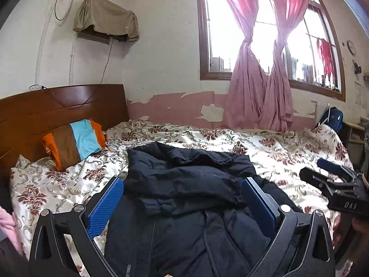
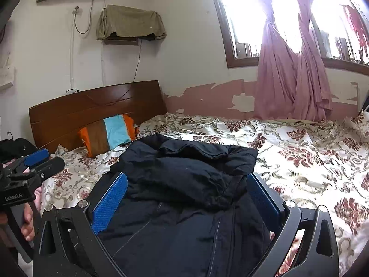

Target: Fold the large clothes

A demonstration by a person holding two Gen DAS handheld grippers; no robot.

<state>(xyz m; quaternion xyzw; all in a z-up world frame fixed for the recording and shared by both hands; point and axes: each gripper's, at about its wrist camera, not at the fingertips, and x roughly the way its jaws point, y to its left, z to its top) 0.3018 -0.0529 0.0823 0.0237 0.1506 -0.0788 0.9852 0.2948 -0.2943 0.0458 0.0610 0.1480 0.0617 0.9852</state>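
A dark navy padded jacket [image 1: 184, 184] lies on the floral bedspread [image 1: 276, 152], its sleeves folded over the body; it also shows in the right wrist view [image 2: 184, 184]. My left gripper [image 1: 182, 198] is open, its blue pads wide apart above the jacket's near part, holding nothing. My right gripper [image 2: 188, 196] is open too, hovering over the same jacket and empty. The right gripper shows at the right edge of the left wrist view [image 1: 332, 175]. The left gripper shows at the left edge of the right wrist view [image 2: 39, 161].
A striped orange, brown and blue pillow [image 1: 73, 143] leans on the wooden headboard [image 1: 62, 106]. Pink curtains [image 1: 258, 87] hang at the window behind the bed. A blue bag [image 1: 332, 117] sits at the far right. Pink fabric [image 1: 7, 228] lies at the left edge.
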